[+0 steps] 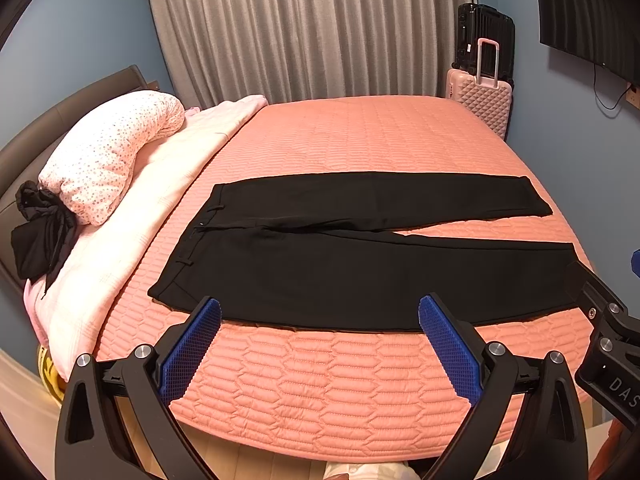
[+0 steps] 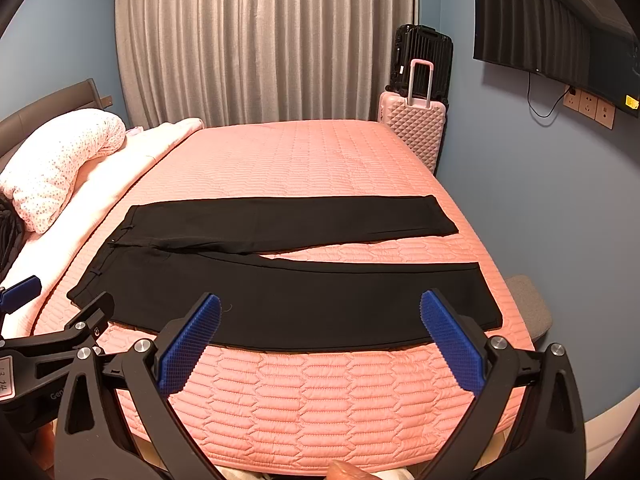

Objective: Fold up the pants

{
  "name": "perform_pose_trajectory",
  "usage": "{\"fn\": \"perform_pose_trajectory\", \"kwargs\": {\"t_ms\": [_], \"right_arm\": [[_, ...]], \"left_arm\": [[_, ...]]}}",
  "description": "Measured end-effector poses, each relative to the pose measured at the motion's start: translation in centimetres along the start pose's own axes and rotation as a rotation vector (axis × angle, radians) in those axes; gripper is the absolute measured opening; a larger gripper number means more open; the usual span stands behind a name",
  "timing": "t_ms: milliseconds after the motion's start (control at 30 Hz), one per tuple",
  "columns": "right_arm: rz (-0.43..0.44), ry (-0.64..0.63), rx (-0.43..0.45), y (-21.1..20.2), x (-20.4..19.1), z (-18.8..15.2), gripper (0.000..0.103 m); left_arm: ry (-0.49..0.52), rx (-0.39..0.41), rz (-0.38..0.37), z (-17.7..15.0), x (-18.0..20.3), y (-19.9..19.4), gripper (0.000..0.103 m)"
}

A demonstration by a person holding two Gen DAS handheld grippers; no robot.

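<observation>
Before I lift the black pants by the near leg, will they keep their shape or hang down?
The black pants lie quite flat on the pink quilted bedspread, so they are probably thin, floppy cloth that will sag between two grip points. They look light. The weave seems smooth, so a pinched edge might slip; both tools, left and right, are open.

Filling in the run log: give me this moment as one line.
stage: pre-grasp | pants: flat, unfolded on bed, legs apart | left claw: open, empty | right claw: open, empty
</observation>
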State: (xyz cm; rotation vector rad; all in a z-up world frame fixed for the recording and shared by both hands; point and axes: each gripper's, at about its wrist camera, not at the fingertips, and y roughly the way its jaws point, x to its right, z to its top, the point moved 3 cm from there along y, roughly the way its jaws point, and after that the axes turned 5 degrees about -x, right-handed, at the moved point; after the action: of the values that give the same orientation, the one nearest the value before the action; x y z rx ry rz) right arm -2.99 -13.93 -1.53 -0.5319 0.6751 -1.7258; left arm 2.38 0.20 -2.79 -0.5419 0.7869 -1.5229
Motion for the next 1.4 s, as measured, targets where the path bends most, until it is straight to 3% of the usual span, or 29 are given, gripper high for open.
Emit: {"fn": "perform_pose_trajectory", "kwargs": {"t_ms": [467,633,767,933,1167,1267,1400], "right_arm": [[0.010,-0.012,-0.004,0.3,0.0,-0.2,0.098],[0.028,-0.062,-0.013,3.4,3.2,0.2,0.098],[-0.024,-0.078,-0.032,8.7,8.4,2.4,0.098],[-0.058,-0.099,-0.078,19.3,15.2,7.1,0.098],[0.007,-0.122,-0.192,35.2,18.9,11.5,0.098],[0.005,-0.144,-0.227,40.8,20.3,13.2,0.098],[0.081,-0.160,-0.271,46.7,22.7,14.7,0.098]], "left_arm": [[0.002,-0.004,-0.008,-0.2,0.0,0.1,0.098],[-0.005,-0.021,-0.029,0.1,-1.2,1.9,0.098],[-0.024,-0.025,-0.012,1.1,-1.9,4.8,0.098],[-0.030,-0.008,-0.014,4.1,-1.1,9.6,0.098],[-0.015,0.008,0.011,7.9,1.7,17.2,0.098],[-0.036,0.012,-0.013,8.9,2.7,20.3,0.098],[-0.082,-0.019,-0.071,9.2,4.0,24.4,0.098]]}}
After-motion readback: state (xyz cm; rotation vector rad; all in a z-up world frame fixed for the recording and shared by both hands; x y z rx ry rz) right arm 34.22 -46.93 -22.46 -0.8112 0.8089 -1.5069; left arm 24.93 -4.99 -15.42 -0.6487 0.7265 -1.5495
